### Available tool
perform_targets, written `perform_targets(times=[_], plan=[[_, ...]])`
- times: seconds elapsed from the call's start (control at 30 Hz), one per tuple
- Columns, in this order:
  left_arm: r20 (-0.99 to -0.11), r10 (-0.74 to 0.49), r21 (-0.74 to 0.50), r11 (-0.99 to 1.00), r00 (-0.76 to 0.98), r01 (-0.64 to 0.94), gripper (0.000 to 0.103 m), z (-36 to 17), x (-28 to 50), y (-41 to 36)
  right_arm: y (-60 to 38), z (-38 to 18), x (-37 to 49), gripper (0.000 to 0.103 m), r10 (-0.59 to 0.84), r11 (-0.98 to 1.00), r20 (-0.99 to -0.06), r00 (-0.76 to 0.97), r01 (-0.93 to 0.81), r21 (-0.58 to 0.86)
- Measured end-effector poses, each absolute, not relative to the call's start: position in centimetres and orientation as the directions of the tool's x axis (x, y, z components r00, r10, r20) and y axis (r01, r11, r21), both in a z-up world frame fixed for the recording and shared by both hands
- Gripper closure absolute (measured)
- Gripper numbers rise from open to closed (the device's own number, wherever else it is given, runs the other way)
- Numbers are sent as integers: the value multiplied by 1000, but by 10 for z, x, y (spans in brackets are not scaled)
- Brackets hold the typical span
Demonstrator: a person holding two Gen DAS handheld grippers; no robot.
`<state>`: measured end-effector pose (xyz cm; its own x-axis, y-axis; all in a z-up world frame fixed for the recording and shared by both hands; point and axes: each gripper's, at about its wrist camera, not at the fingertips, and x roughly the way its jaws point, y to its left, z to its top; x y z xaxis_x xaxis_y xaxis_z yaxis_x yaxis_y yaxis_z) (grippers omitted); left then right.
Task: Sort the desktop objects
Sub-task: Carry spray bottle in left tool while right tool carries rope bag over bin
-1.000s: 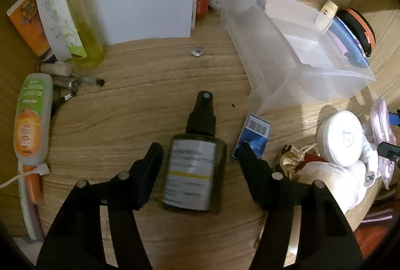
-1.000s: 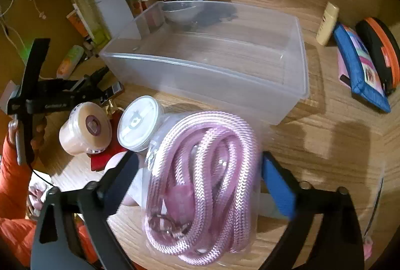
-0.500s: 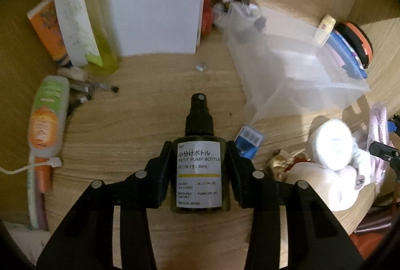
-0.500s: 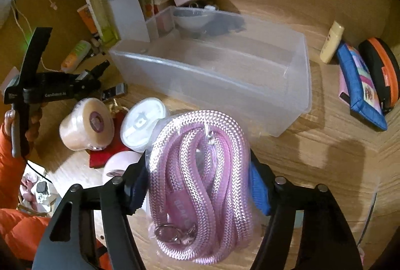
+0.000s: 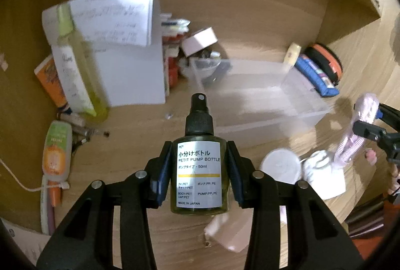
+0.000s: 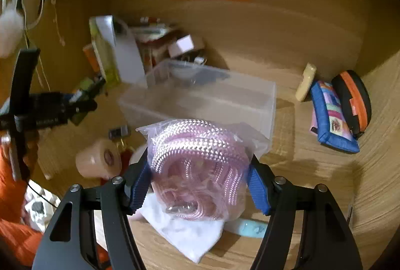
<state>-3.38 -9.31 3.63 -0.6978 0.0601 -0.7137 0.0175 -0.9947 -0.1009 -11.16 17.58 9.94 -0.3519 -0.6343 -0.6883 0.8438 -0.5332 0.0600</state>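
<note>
The small dark olive pump bottle with a black spray cap and a white printed label (image 5: 198, 170) is held upright in the left gripper (image 5: 198, 173), whose jaws are closed narrowly on the bottle's two sides at label height. The bottle is raised clear of the wooden desk (image 5: 140, 125). The coil of pink braided rope in a clear plastic bag (image 6: 197, 167) is clamped between the jaws of the right gripper (image 6: 200, 180), set fairly wide around the bulky bundle, and it too appears to be lifted off the desk.

The clear rectangular plastic bin (image 6: 215, 100) stands ahead of both grippers, open at the top and apparently empty but for a dark shape at its far end, which cannot be made out. The step in hand is judged to be the carry into that bin. It is done best if each load is brought above the near rim before it is lowered, so that the thin wall is not knocked. The bottle should be laid low before release, since a tall narrow thing may tip. The bag is slippery and soft, so the grip on the rope inside should be kept firm until the bundle rests on the floor of the bin. One gripper should be lowered at a time, as the two are near each other.
</note>
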Motion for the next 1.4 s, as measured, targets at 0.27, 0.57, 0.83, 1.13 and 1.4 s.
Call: perform_targets(times=[0.27, 0.57, 0.83, 1.13, 1.4], plan=[[-679, 96, -128, -992, -728, -11, 62, 57, -48, -81, 183, 127, -132, 38, -678, -566, -613, -406, 821, 82], [-647, 141, -151, -987, -750, -55, 62, 75, -66, -61, 171, 137, -173, 39, -662, -604, -601, -447, 793, 76], [-653, 148, -167, -985, -743, -49, 62, 72, -100, -58, 149, 129, -201, 38, -658, -609, -617, -431, 787, 100], [-708, 150, -166, -985, -691, -43, 62, 40, -142, -56, 119, 99, -212, 38, -594, -609, -690, -414, 791, 50], [-749, 186, -179, -981, -636, -75, 62, 12, -167, -50, 104, 86, -209, 38, -582, -555, -743, -331, 829, 65]])
